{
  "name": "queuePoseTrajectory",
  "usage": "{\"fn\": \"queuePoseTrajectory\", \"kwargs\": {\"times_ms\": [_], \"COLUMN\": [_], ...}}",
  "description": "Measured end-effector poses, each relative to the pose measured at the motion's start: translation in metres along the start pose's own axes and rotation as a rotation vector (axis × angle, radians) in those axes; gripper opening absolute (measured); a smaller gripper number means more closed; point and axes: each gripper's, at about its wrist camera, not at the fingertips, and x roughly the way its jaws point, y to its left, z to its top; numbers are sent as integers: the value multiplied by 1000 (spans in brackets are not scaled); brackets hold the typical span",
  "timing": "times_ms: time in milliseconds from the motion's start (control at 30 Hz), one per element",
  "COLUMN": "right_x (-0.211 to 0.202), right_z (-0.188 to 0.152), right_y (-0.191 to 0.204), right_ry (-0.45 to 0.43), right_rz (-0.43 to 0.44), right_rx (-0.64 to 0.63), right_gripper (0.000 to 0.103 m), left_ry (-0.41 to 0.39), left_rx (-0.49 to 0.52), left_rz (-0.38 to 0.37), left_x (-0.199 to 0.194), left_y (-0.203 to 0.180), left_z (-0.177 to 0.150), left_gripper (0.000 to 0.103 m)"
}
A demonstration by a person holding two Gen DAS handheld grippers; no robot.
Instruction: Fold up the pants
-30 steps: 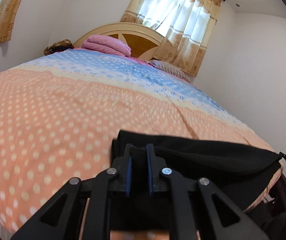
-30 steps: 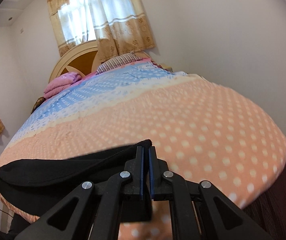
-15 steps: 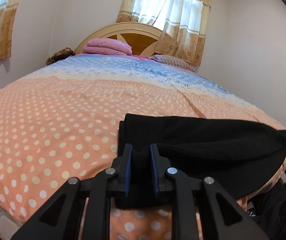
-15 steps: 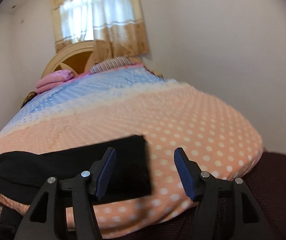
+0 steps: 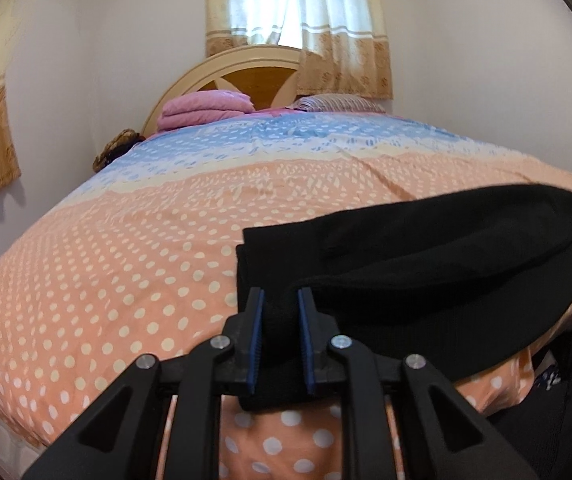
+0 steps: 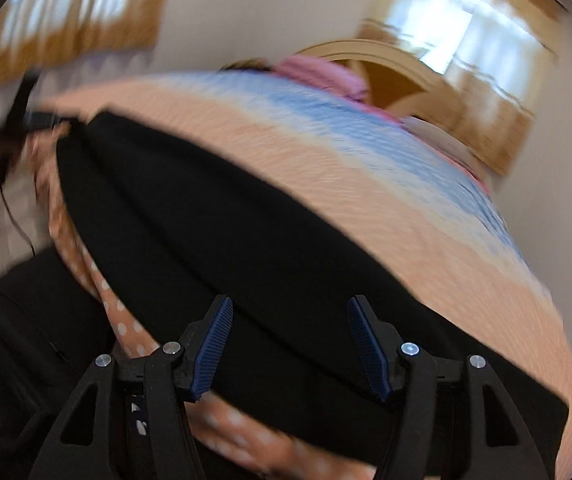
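Note:
Black pants (image 5: 426,264) lie folded in a long band along the near edge of the bed. My left gripper (image 5: 279,312) is shut on the pants' left end, with black fabric pinched between its blue pads. In the right wrist view, which is blurred by motion, the pants (image 6: 269,248) stretch across the frame. My right gripper (image 6: 289,320) is open and empty, its fingers held just above the middle of the band near the bed edge.
The bed (image 5: 125,248) has an orange polka-dot and blue cover. A folded pink blanket (image 5: 205,110) and a striped pillow (image 5: 338,102) lie by the wooden headboard (image 5: 253,76). A curtained window (image 5: 298,20) is behind. Dark clothing (image 6: 25,340) shows below the bed edge.
My right gripper let go of the pants' right end, opened, and swung left over the middle of the band. My left gripper stays shut on the left end and turned a little.

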Motion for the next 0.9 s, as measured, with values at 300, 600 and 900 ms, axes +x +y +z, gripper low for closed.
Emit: {"fn": "queuePoseTrajectory", "kwargs": {"times_ms": [300, 600, 900], "right_x": [41, -17, 7], "right_z": [15, 12, -13], "right_y": [36, 43, 56], "right_ry": [60, -1, 79], "right_rz": [9, 51, 98], "right_rx": [-142, -145, -140], "right_gripper": [5, 3, 3], "left_ry": [4, -38, -7], "left_rx": [118, 134, 87], "left_rz": [7, -8, -15], "left_x": [1, -27, -32], "left_y": [-4, 4, 8], "left_z": [8, 13, -22], "left_gripper": [13, 13, 13]}}
